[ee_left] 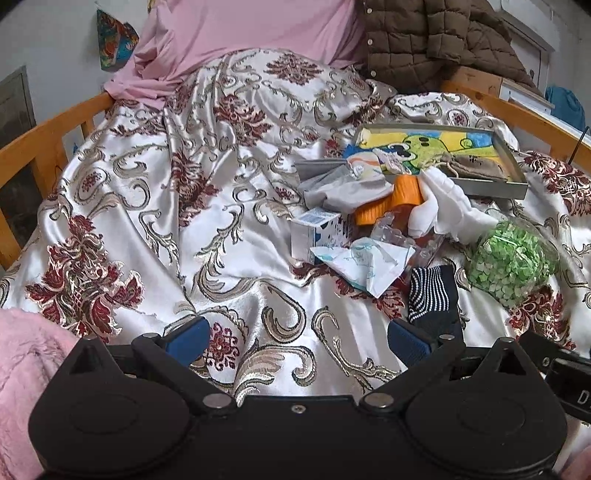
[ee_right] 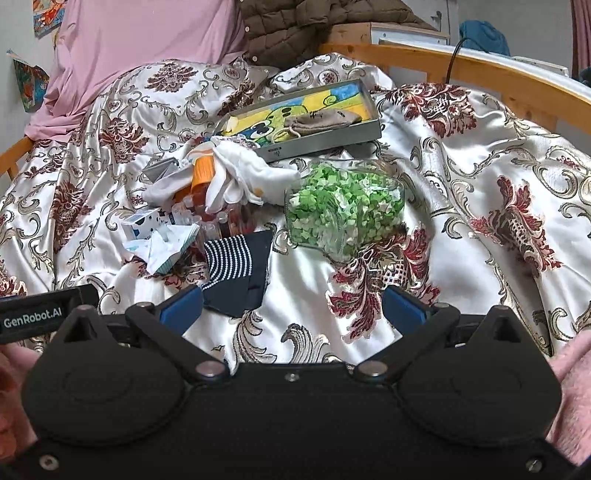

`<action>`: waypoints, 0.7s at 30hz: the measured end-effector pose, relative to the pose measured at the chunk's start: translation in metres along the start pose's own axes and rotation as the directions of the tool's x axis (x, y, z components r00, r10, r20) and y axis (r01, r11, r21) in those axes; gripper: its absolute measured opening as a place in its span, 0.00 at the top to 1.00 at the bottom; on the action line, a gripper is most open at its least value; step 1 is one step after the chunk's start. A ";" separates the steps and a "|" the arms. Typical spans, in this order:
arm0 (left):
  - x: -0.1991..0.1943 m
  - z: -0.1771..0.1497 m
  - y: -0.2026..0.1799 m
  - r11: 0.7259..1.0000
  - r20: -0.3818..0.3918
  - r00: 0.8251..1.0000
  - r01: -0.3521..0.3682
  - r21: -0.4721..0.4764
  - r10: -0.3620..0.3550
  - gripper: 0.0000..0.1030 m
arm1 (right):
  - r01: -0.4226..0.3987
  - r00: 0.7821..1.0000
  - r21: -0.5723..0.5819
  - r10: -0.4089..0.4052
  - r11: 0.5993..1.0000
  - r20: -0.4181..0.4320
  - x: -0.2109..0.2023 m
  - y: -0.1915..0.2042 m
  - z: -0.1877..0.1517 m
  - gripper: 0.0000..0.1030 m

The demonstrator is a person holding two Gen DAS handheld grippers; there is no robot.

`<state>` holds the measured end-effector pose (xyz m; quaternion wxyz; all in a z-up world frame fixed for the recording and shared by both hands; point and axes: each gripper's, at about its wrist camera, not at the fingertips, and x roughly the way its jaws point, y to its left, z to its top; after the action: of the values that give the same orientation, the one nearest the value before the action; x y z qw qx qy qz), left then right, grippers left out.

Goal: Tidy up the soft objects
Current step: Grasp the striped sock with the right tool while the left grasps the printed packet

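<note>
A heap of small items lies on a satin bedspread [ee_left: 155,206]. A navy sock with white stripes [ee_left: 434,295] [ee_right: 236,266] lies nearest. Behind it sit a white cloth [ee_left: 443,206] [ee_right: 243,177], a crumpled tissue packet [ee_left: 365,262] [ee_right: 166,247], and an orange bottle [ee_left: 391,199] [ee_right: 205,171]. A grey tray [ee_left: 491,186] [ee_right: 332,142] holds a colourful towel [ee_left: 417,144] [ee_right: 291,110] and a beige pouch [ee_left: 476,164] [ee_right: 325,120]. My left gripper [ee_left: 299,338] stands open over bare bedspread, the sock by its right finger. My right gripper [ee_right: 293,304] is open, the sock by its left finger.
A clear jar of green bits [ee_left: 511,262] [ee_right: 343,210] lies on its side right of the sock. A small carton [ee_left: 319,230] [ee_right: 142,225] sits left of the heap. Pink pillow [ee_left: 240,33], brown quilted jacket [ee_left: 436,33] and a wooden bed rail [ee_right: 480,74] border the bed.
</note>
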<state>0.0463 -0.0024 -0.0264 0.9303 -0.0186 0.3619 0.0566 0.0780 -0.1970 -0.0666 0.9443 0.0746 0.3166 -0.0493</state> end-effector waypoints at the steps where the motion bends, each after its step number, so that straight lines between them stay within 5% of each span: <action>1: 0.000 0.000 0.001 1.000 -0.008 1.000 0.003 -0.002 -0.003 0.01 | -0.010 1.000 -0.002 0.010 1.000 -0.018 0.003 0.001 0.001 0.00; 10: 0.016 0.011 0.002 0.999 -0.116 0.993 0.031 0.006 -0.031 0.01 | -0.131 0.972 -0.050 0.119 0.990 -0.202 0.034 0.010 0.017 0.00; 21: 0.071 0.050 0.025 0.981 -0.309 0.935 0.133 -0.143 -0.172 0.01 | -0.239 0.915 -0.022 0.218 0.971 -0.340 0.092 0.013 0.043 0.00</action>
<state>0.1288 0.0329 -0.0372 0.8581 -0.1115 0.5013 0.0020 0.1785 -0.1958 -0.0867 0.8779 0.0884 0.4629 0.0849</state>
